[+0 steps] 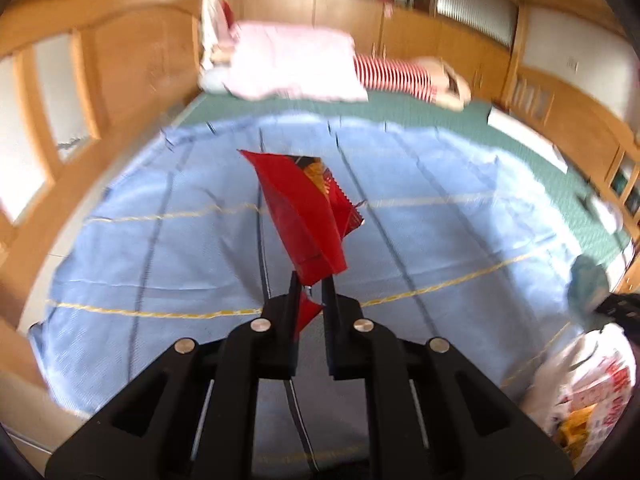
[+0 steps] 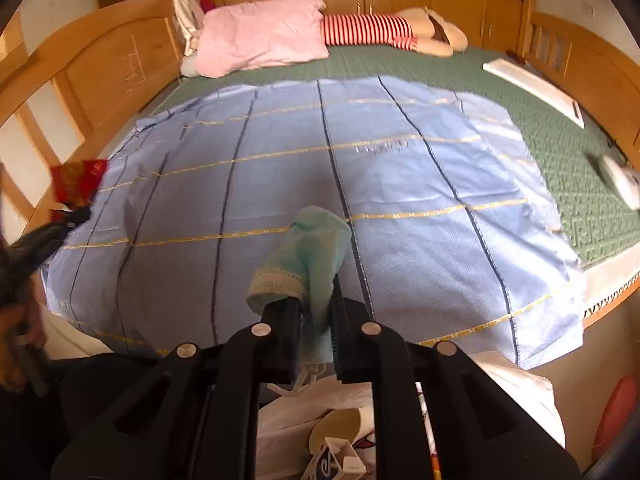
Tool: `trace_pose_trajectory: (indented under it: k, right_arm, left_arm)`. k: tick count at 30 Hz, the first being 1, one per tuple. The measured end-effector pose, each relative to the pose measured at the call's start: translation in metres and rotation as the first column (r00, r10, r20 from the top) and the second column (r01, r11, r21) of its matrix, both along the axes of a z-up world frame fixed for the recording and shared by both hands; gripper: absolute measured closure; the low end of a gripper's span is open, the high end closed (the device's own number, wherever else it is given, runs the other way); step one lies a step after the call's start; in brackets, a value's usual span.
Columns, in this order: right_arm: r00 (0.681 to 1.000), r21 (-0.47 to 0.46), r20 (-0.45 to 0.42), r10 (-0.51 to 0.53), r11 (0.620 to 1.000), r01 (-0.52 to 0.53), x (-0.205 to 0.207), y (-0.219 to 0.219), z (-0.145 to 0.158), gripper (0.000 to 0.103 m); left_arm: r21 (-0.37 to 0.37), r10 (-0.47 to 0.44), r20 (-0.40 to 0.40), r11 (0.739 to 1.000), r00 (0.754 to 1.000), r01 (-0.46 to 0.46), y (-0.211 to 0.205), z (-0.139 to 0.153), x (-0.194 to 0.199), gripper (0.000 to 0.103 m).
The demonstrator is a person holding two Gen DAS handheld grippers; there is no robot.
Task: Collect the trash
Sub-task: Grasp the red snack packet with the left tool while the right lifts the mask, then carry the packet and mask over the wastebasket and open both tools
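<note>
My left gripper (image 1: 311,283) is shut on a red snack wrapper (image 1: 304,208), which sticks up from the fingertips above the light blue sheet (image 1: 160,248). The same wrapper (image 2: 80,180) and left gripper (image 2: 76,216) show at the left edge of the right wrist view. My right gripper (image 2: 316,300) is shut on a crumpled teal face mask (image 2: 312,248), held over the near edge of the blue sheet (image 2: 400,200). Below it a white plastic bag (image 2: 516,396) holds paper trash. That bag (image 1: 592,384) sits at the lower right of the left wrist view.
The sheet covers a green mattress (image 2: 560,140) in a wooden bed frame (image 2: 100,64). A pink pillow (image 2: 260,36) and a striped plush toy (image 2: 372,28) lie at the far end. A long white box (image 2: 532,84) and a white object (image 2: 618,178) rest at right.
</note>
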State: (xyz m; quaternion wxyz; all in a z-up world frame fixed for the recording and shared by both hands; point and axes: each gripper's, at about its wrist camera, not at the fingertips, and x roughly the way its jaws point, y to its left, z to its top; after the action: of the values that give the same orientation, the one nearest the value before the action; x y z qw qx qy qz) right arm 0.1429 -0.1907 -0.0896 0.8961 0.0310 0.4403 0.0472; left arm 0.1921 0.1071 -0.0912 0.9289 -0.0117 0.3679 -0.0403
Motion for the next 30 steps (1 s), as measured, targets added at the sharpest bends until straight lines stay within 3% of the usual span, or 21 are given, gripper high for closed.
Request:
trace_pose_trajectory:
  k: [7,14,22,30]
  right_arm:
    - [0.996,0.029,0.089,0.024,0.999,-0.026,-0.035,0.001,0.030,0.089]
    - [0.987,0.021,0.160,0.026,0.999,-0.030,-0.075,-0.010,0.059,0.089]
    - [0.973,-0.007,0.232,0.022,1.000,-0.021,-0.117,-0.025,0.081,0.089]
    - [0.971,-0.030,0.238,-0.005,0.999,0.012,-0.150,-0.049,0.080,0.089]
  left_arm:
    - [0.015,0.009,0.128,1.000,0.992,-0.011,-0.015,0.060,-0.069,0.092]
    - [0.087,0.011,0.231,0.996,0.973,-0.032,-0.055,0.107,-0.136,0.092]
    - [0.073,0.023,0.259,0.996,0.966,-0.043,-0.076,0.124,-0.185,0.092]
    - [0.059,-0.023,0.266,0.998,0.964,0.008,-0.096,0.127,-0.206,0.092]
